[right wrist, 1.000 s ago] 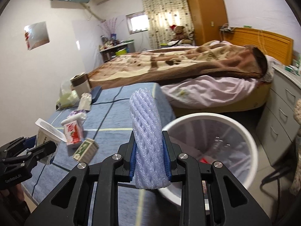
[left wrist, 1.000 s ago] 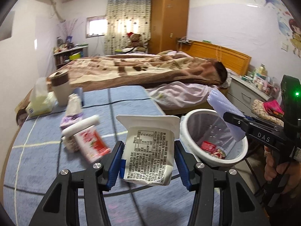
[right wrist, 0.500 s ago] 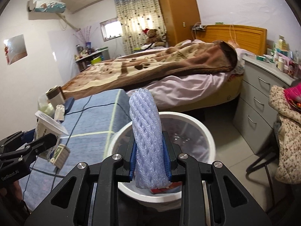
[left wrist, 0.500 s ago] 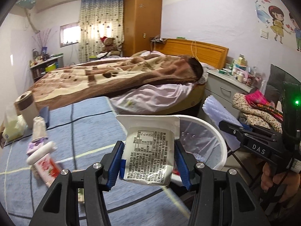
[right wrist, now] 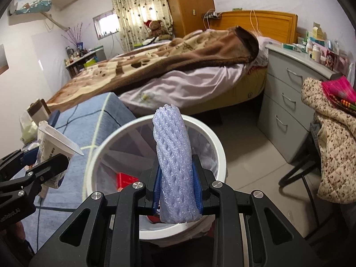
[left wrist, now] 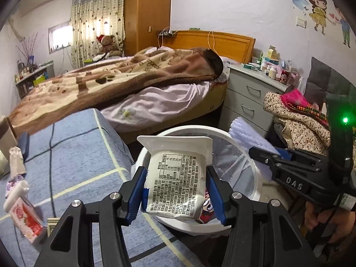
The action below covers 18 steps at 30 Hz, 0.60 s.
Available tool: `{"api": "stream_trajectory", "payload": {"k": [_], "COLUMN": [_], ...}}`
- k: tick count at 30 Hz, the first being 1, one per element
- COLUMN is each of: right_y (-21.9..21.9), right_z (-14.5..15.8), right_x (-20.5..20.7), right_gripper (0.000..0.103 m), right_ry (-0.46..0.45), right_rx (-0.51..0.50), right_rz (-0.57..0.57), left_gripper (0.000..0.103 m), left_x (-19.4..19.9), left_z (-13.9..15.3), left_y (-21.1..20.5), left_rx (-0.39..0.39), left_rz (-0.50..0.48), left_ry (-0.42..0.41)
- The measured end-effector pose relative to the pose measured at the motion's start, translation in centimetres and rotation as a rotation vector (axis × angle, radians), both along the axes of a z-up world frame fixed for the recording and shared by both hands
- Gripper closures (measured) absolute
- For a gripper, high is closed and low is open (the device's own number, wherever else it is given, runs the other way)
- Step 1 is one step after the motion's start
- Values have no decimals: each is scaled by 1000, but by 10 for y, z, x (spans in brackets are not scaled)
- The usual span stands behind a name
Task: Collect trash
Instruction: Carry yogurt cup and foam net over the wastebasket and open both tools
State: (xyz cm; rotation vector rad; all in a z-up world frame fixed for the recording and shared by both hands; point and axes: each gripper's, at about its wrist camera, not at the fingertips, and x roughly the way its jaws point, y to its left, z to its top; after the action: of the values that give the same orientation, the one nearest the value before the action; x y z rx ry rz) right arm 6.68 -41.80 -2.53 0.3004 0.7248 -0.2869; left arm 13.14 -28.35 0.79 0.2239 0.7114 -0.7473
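in the left wrist view we see our left gripper [left wrist: 175, 191] low at centre, its blue pads pressed on both sides of a white cup [left wrist: 178, 178] with printed text, which hangs in front of the white bin [left wrist: 255, 169] at centre frame. in the right wrist view our right gripper [right wrist: 176, 191] sits low at centre, clamped on a pale purple foam net [right wrist: 173, 162] standing upright between its pads, right in front of the bin's mouth. a red wrapper [right wrist: 125, 179] lies inside the bin.
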Motion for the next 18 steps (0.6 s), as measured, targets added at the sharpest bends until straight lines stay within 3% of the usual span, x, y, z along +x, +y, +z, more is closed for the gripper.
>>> {"api": "stream_trajectory", "payload": {"k": [5, 13, 16, 18], "right_y": [-4, -10, -9, -10], "right_z": [-8, -12, -13, -13], "right_x": [5, 10, 12, 12], "right_gripper": [77, 75, 67, 44], "right_ry": [20, 50, 62, 56], "right_rx": [20, 20, 19, 33], "right_rz": [3, -12, -17, -20], "left_gripper": [49, 49, 38, 38], "left_x": [9, 17, 20, 20], "left_z": [-9, -10, -8, -7], "left_y": [-10, -11, -8, -6], "left_rx": [24, -9, -20, -21], "left_rz": [-12, -16, -3, 1], "left_ry": [9, 32, 36, 34]}}
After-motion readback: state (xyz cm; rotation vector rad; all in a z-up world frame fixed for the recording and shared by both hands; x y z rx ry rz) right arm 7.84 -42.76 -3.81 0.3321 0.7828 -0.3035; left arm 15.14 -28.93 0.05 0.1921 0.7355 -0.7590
